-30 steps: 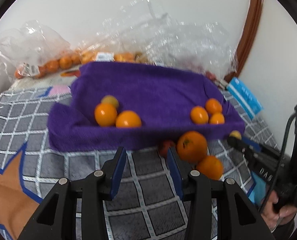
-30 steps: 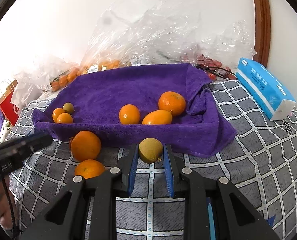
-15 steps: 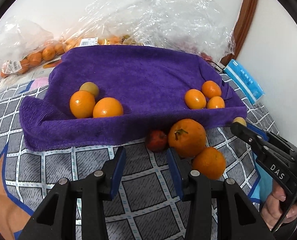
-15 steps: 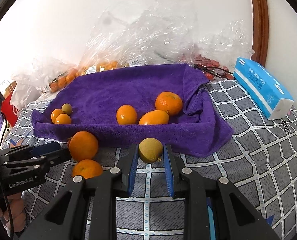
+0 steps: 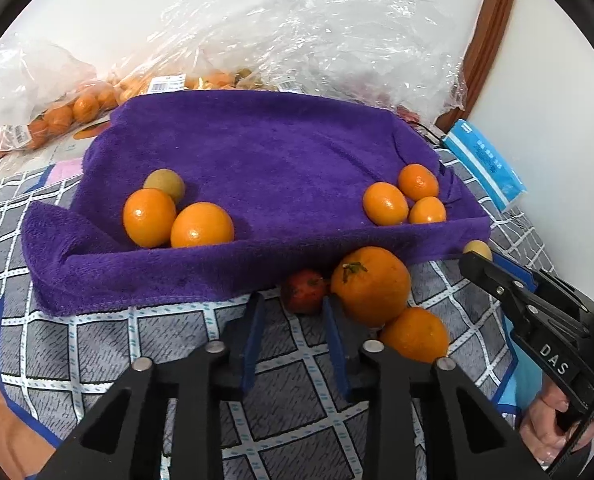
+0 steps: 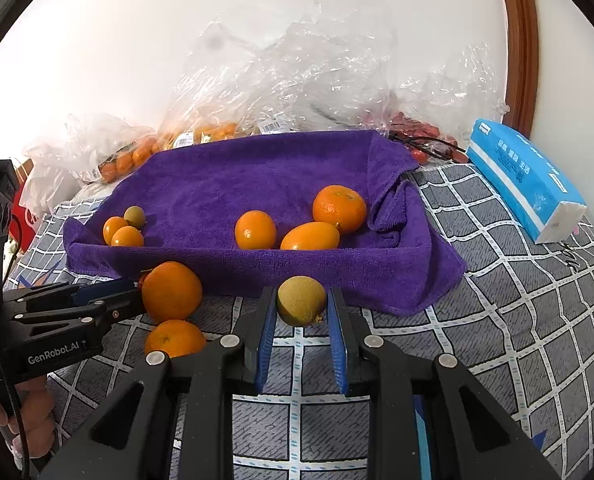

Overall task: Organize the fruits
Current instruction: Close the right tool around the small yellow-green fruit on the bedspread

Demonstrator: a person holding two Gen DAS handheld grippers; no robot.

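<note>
Left wrist view: the left gripper [image 5: 291, 320] hangs just above the checked bedcover [image 5: 97, 344] with its blue-padded fingers [image 5: 253, 336] apart and nothing between them. Just beyond the fingertips a small red fruit [image 5: 303, 290] lies against the front edge of the purple towel [image 5: 257, 152], not touched by either finger. A large orange [image 5: 371, 284] sits just right of the red fruit and appears to touch it, and a smaller orange [image 5: 415, 334] lies beside the right finger, against the large one. On the towel, two oranges [image 5: 177, 224] and a greenish-yellow fruit [image 5: 164, 185] are grouped at the left, and three small oranges [image 5: 407, 200] at the right. The right gripper [image 5: 475, 254] comes in from the right with a small yellowish fruit [image 5: 477, 247] at its tip. Clear plastic bags [image 5: 297, 40] with more fruit are piled behind the towel.

Right wrist view: the right gripper [image 6: 301, 314] is closed on a greenish-yellow fruit [image 6: 301, 300], both blue pads pressed to its sides, held just in front of the towel's [image 6: 257, 176] front fold. The left gripper [image 6: 135, 294] reaches in from the left, its tip just beside the large orange [image 6: 172, 291]; from here I cannot tell how far apart its fingers are. The smaller orange [image 6: 175, 338] lies below. A blue tissue pack [image 6: 525, 184] rests on the bedcover [image 6: 517, 300] at the right.
</note>
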